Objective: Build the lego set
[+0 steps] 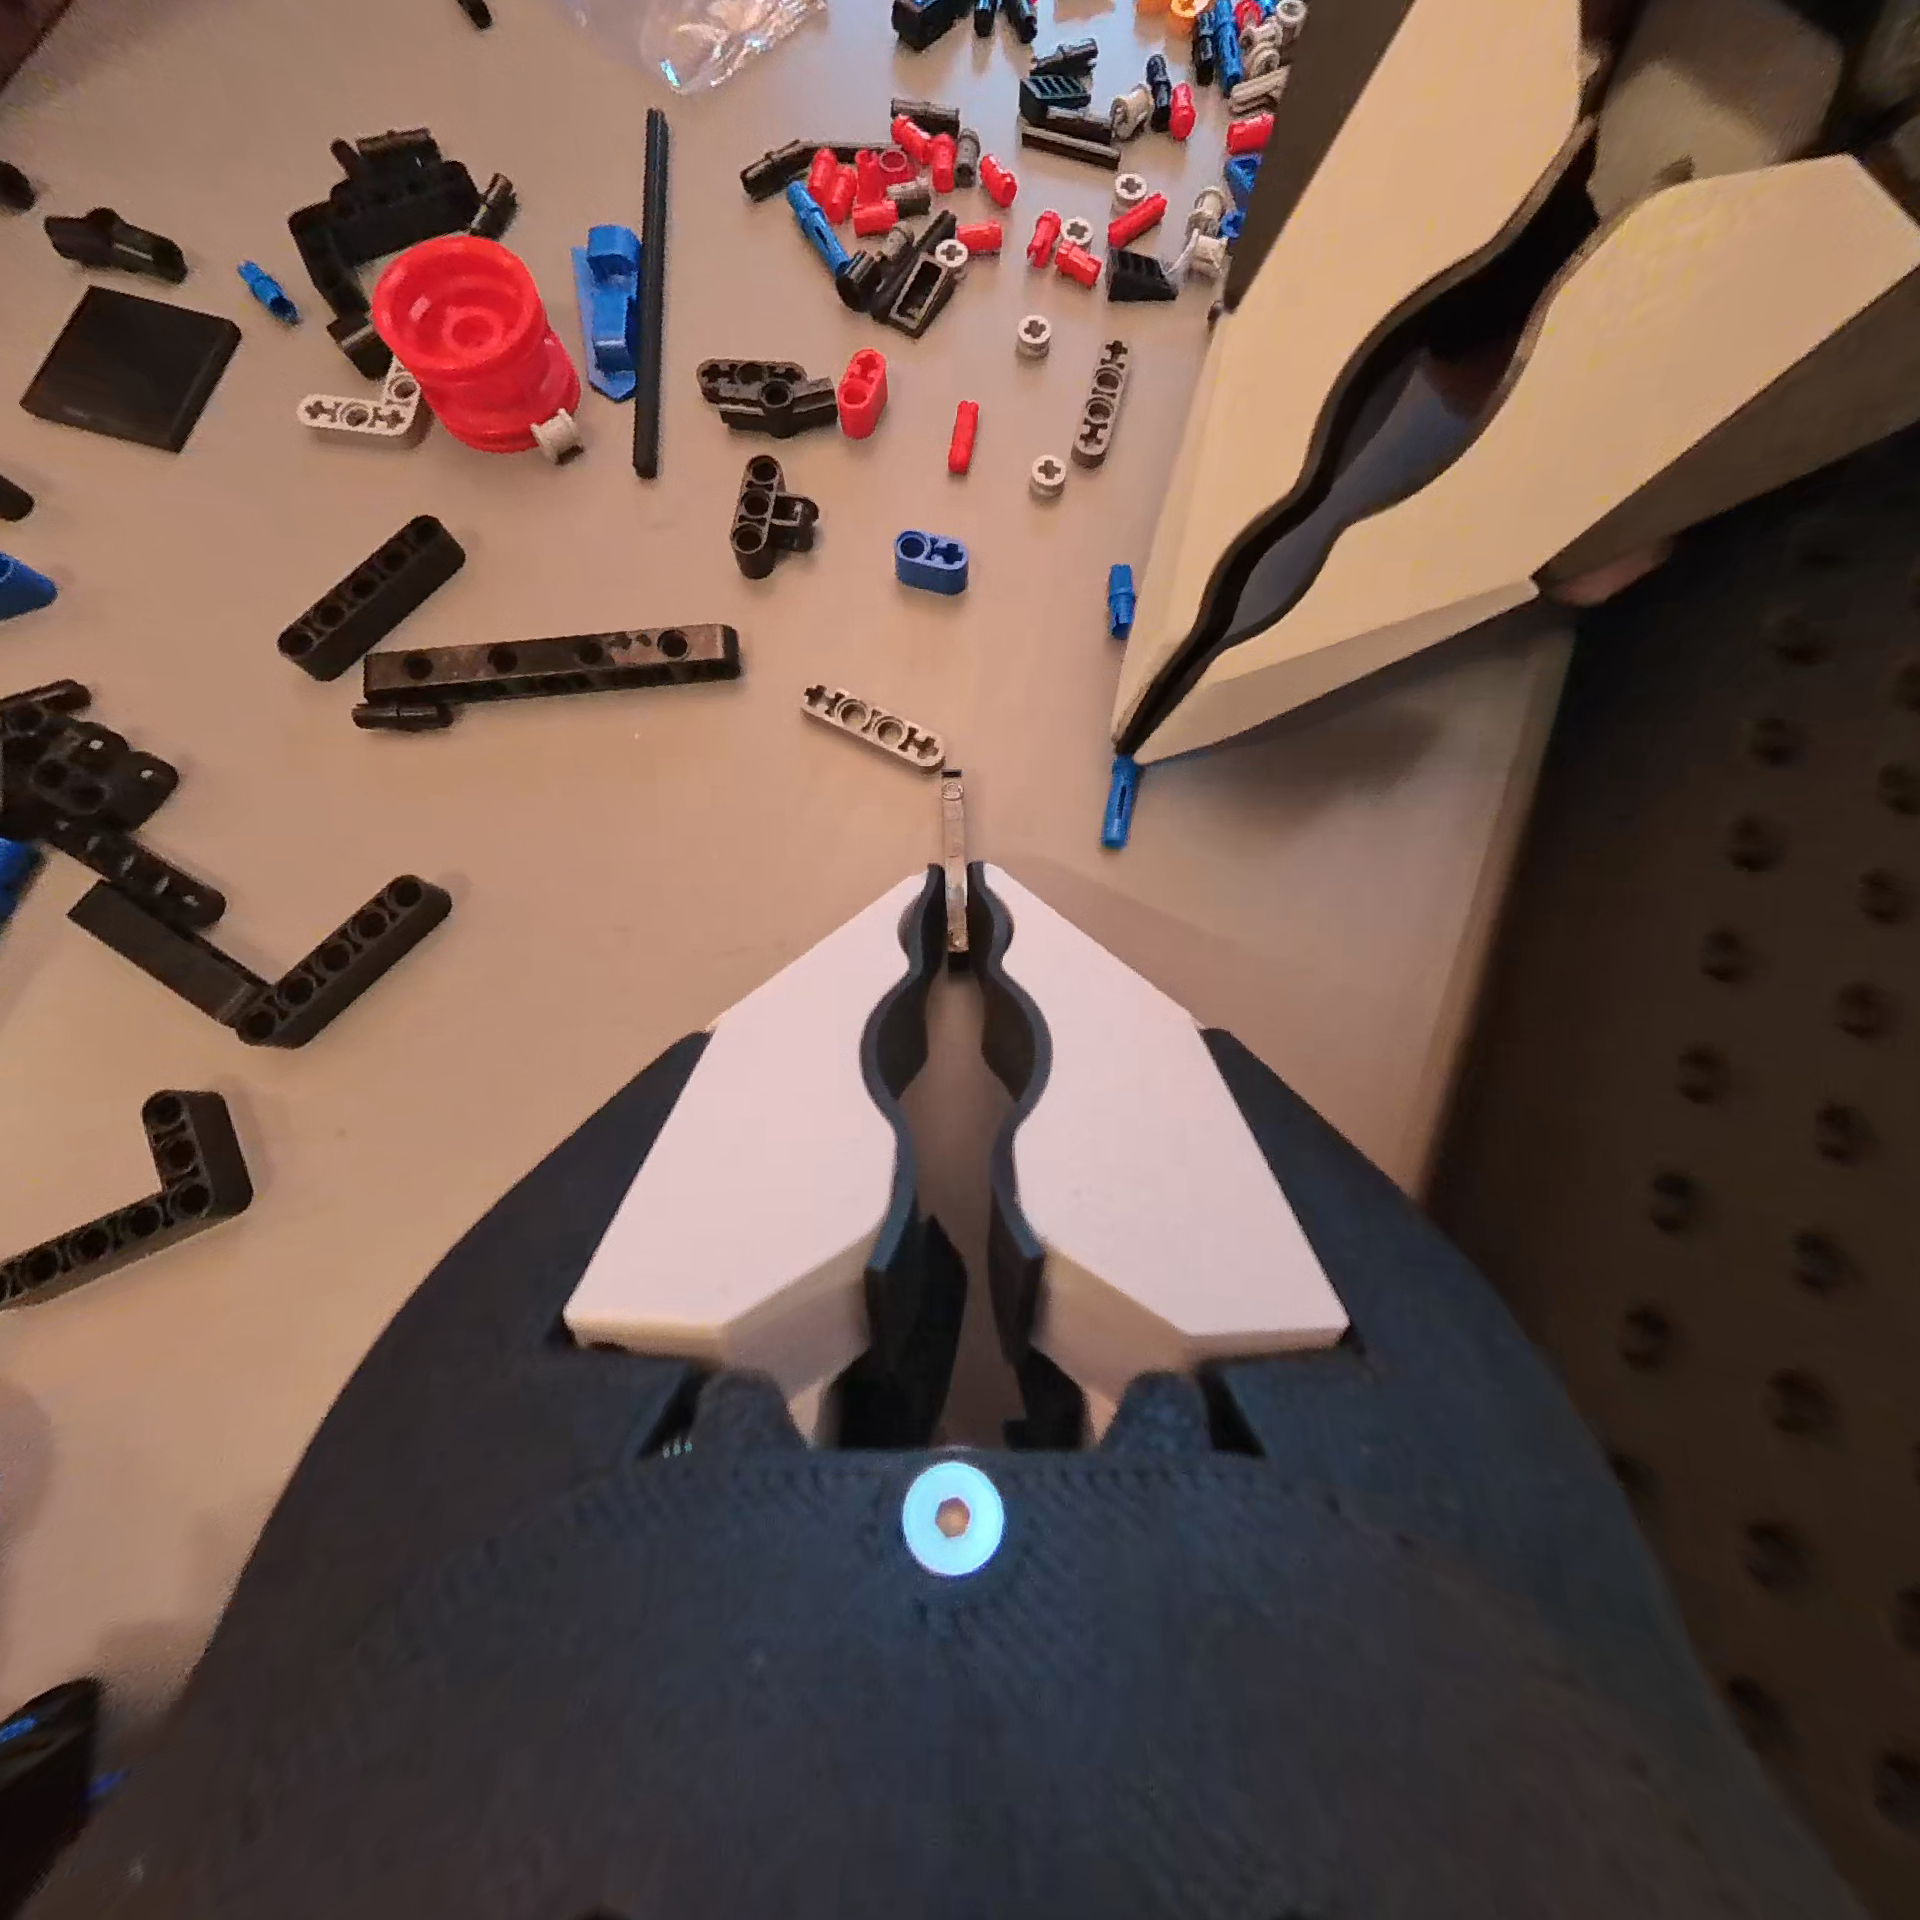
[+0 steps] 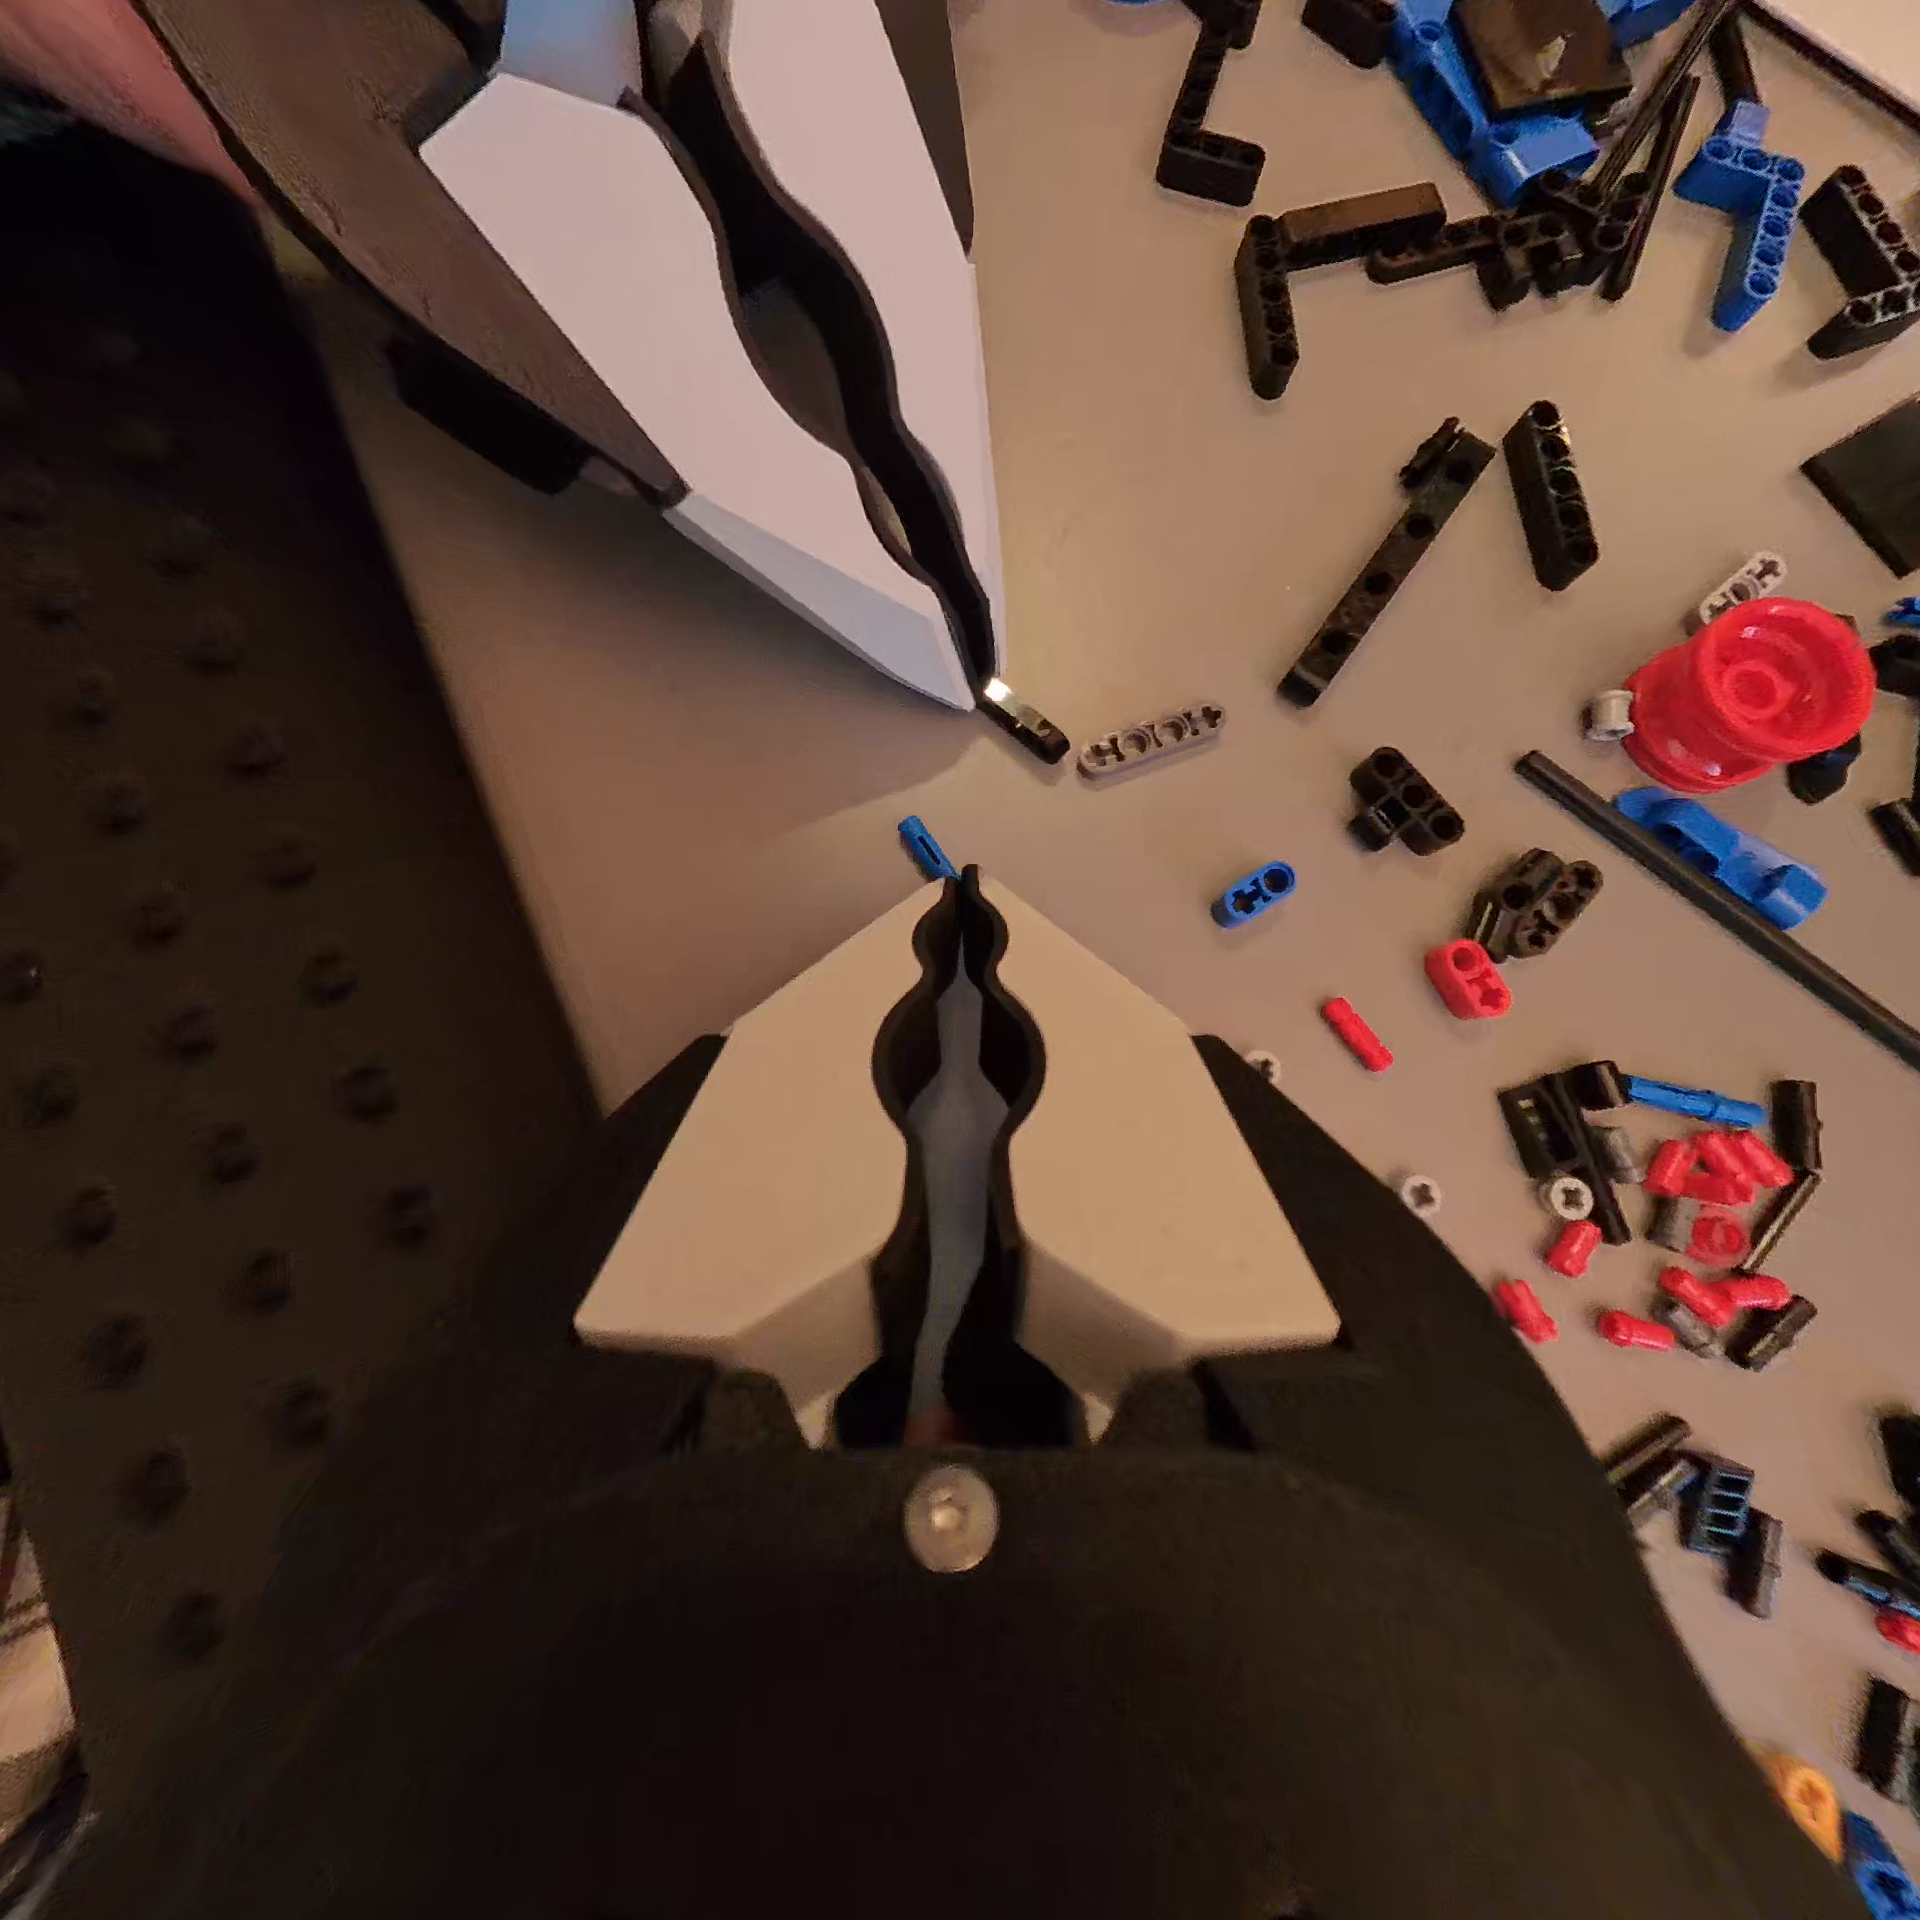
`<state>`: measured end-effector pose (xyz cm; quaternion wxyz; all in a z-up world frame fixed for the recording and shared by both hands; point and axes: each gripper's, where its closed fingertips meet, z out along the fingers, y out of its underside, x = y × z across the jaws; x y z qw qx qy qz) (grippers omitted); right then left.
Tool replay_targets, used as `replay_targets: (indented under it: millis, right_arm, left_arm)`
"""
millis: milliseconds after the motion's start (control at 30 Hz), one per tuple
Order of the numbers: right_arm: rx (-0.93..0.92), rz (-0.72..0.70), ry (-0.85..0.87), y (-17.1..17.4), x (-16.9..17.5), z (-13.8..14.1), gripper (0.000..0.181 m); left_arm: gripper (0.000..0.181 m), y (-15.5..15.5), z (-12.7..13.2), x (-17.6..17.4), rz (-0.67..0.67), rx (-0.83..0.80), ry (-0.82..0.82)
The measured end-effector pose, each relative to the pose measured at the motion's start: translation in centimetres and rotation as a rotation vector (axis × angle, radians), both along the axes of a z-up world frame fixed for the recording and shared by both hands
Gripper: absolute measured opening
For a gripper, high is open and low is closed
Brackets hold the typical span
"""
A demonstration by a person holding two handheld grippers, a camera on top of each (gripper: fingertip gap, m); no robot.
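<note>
Gripping a thin grey piece (image 1: 954, 831), the left claw (image 1: 954, 883) hovers low over the worktop (image 1: 623, 1091).

Its tips are clenched on the piece, whose far end almost meets a flat grey link (image 1: 874, 724) lying on the worktop. The right claw (image 2: 961, 883) is pinched on a blue pin (image 2: 928, 847) near the worktop's edge, close to the left claw. Loose parts lie scattered farther in: black beams (image 1: 551, 665), a red wheel (image 1: 473, 343), a long black axle (image 1: 651, 291), and a pile of small red pins (image 1: 935, 197) beyond.
</note>
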<state>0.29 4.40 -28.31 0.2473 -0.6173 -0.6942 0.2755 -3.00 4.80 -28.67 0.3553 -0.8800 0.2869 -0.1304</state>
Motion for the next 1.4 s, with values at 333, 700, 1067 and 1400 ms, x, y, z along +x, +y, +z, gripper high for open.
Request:
replay_targets:
  millis: [333,700,1067,1400]
  right_arm:
    - [0.026,0.091,-0.041,-1.6,0.1,-0.1,0.002]
    - [0.014,-0.101,0.029,0.5,-1.3,0.0,0.0]
    - [0.081,0.198,-0.069,-0.3,-0.8,-0.3,0.018]
    - [-0.041,0.095,-0.064,-2.5,-1.6,-0.4,0.019]
  left_arm:
    - [0.001,-0.5,0.0,0.2,0.008,-0.008,-0.002]
    - [0.001,-0.5,0.0,0.2,0.03,-0.015,-0.018]
    - [0.001,-0.7,0.0,-0.1,0.034,-0.015,-0.013]
    - [0.001,-1.2,0.1,0.2,0.029,-0.025,-0.024]
